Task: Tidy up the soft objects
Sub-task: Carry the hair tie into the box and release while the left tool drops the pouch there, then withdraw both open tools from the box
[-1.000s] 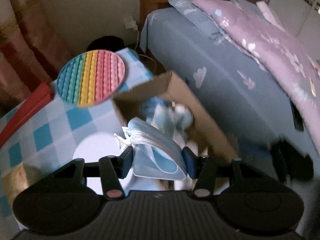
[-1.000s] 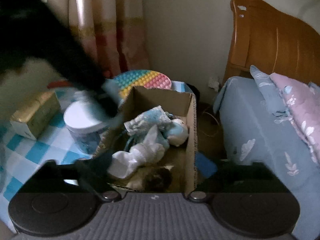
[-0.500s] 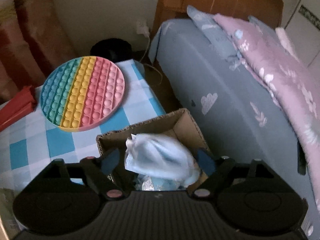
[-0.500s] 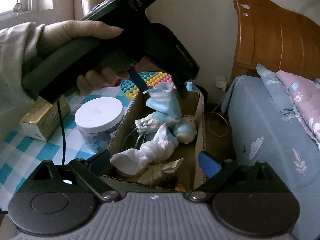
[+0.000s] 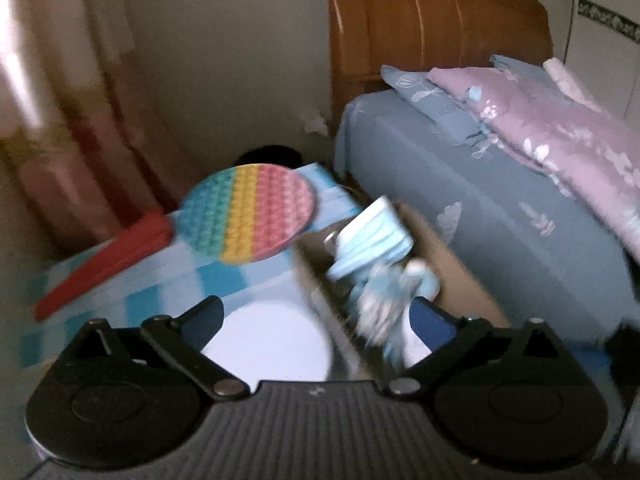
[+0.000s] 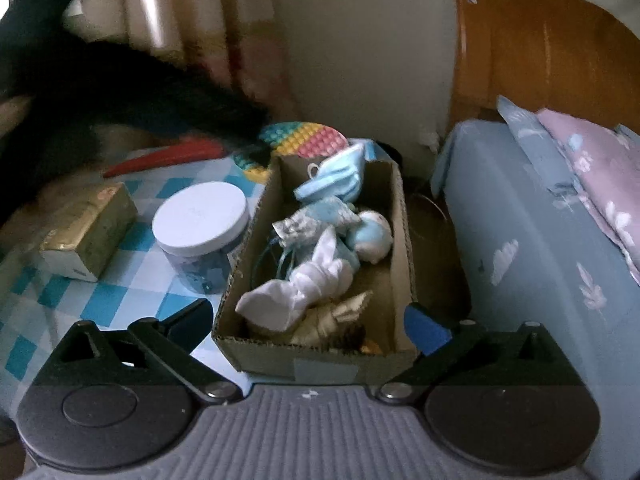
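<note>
The left view is smeared by motion; the toys [image 5: 384,300] in the box [image 5: 460,276] blur together; the jar [image 5: 268,344] is half hidden behind the gripper body; in the right view a dark blurred shape [image 6: 100,92] covers part of the mat [image 6: 304,140].

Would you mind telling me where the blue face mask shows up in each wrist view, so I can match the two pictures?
Left wrist view: the blue face mask sits right of centre, at the cardboard box's far end.
Right wrist view: the mask is above centre, leaning at the box's far wall.
Shared landmark: the rainbow pop-it disc, just behind-left of the mask.
</note>
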Demonstrator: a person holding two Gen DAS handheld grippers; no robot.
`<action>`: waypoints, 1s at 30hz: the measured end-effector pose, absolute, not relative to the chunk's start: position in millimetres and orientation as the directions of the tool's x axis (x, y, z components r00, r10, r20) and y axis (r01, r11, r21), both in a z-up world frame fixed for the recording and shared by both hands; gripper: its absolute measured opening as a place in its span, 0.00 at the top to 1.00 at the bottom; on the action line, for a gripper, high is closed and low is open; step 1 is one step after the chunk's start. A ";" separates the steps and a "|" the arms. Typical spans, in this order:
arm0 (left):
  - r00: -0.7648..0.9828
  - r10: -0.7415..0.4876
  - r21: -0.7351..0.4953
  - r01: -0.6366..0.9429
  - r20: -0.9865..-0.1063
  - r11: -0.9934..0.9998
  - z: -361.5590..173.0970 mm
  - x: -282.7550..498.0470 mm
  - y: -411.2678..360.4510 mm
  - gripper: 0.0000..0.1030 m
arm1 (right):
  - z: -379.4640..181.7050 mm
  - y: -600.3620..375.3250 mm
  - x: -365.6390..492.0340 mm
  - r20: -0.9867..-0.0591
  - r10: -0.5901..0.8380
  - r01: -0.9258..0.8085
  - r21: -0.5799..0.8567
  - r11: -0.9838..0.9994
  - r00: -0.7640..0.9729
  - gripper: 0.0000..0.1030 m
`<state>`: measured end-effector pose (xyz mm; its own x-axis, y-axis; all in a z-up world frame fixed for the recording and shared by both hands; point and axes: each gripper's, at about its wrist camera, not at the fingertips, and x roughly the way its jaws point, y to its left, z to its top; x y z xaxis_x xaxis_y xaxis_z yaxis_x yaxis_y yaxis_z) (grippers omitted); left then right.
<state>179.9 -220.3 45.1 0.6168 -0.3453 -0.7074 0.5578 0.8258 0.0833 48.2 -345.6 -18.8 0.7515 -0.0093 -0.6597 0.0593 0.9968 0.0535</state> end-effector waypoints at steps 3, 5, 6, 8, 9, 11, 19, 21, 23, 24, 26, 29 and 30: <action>0.672 -0.289 0.132 0.502 -0.682 0.855 44.5 153.0 -194.5 0.03 | -17.0 -341.5 47.6 -0.692 -0.038 0.100 0.051 0.994 0.721 0.00; 0.698 -0.239 0.154 0.450 -0.675 0.880 42.0 133.1 -177.1 0.03 | -16.2 -336.4 48.3 -0.711 -0.064 0.129 0.037 0.991 0.700 0.00; 0.709 -0.209 0.173 0.426 -0.674 0.888 40.9 123.4 -169.3 0.03 | -15.9 -334.2 48.8 -0.717 -0.072 0.140 0.037 0.989 0.693 0.00; 0.723 -0.151 0.188 0.366 -0.674 0.911 38.7 104.5 -153.9 0.03 | -13.6 -326.3 48.3 -0.727 -0.076 0.153 0.040 0.987 0.682 0.00; 0.722 -0.135 0.184 0.345 -0.678 0.921 37.3 97.1 -146.9 0.03 | -12.0 -321.9 47.8 -0.728 -0.072 0.151 0.044 0.988 0.682 0.00; 0.705 -0.105 0.171 0.310 -0.702 0.935 32.2 87.2 -134.8 0.03 | -9.4 -310.6 46.2 -0.730 -0.071 0.143 0.038 0.989 0.680 0.00; 0.683 -0.091 0.159 0.294 -0.725 0.943 26.2 74.7 -123.4 0.04 | -4.3 -287.7 38.8 -0.738 -0.113 0.174 0.007 0.985 0.666 0.00; 0.681 -0.096 0.153 0.296 -0.726 0.943 26.7 73.4 -122.4 0.04 | -3.9 -289.0 37.3 -0.741 -0.117 0.181 0.005 0.984 0.661 0.00; 0.680 -0.106 0.144 0.301 -0.726 0.943 27.9 74.0 -122.2 0.04 | -3.3 -290.3 34.8 -0.744 -0.119 0.189 0.010 0.982 0.657 0.00; 0.677 -0.105 0.146 0.303 -0.729 0.942 27.6 75.5 -123.4 0.03 | -3.7 -290.8 34.5 -0.746 -0.122 0.191 0.007 0.981 0.654 0.00; 0.675 -0.105 0.149 0.307 -0.730 0.940 26.6 77.9 -125.9 0.03 | -3.8 -291.8 33.2 -0.747 -0.139 0.205 -0.004 0.979 0.650 0.00; 0.670 -0.103 0.147 0.306 -0.735 0.941 24.9 81.6 -128.2 0.03 | -4.5 -293.5 32.3 -0.750 -0.154 0.211 -0.020 0.977 0.643 0.00; 0.666 -0.101 0.146 0.305 -0.739 0.941 24.2 82.6 -129.0 0.03 | -5.1 -294.3 31.9 -0.751 -0.155 0.213 -0.020 0.977 0.642 0.00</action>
